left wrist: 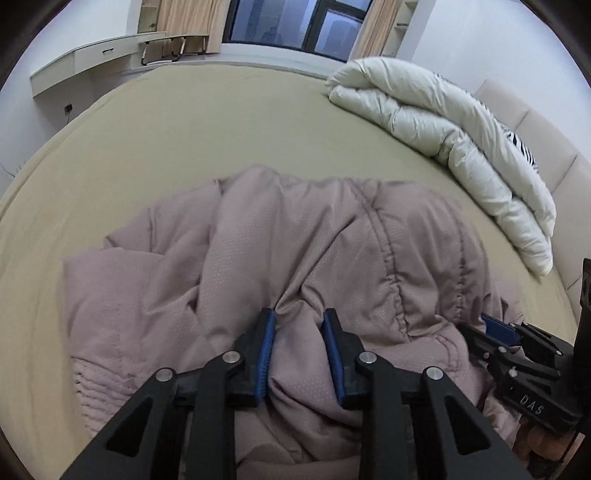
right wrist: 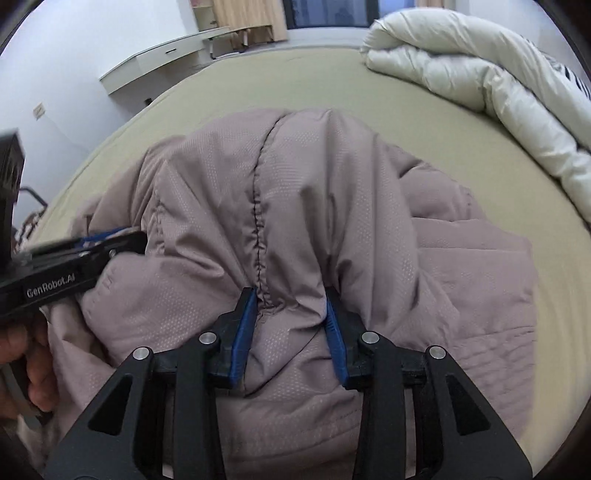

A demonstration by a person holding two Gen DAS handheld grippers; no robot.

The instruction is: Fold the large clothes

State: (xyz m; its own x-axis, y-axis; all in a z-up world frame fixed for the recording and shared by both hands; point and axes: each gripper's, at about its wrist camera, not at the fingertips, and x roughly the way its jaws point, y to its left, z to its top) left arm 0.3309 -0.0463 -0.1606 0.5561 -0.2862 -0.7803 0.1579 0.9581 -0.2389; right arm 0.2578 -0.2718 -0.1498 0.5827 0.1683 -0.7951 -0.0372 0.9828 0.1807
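A cream duvet lies bundled on a beige bed sheet, with a window, curtains and white desk beyond.

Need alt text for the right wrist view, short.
The right hand-held gripper is shut on a bunched fold of a mauve padded jacket lying on a tan bed. The left hand-held gripper reaches in from the left; a cream duvet lies beyond.

Hidden and cut off
The jacket near hem runs under the jaws; the duvet is cropped at right.
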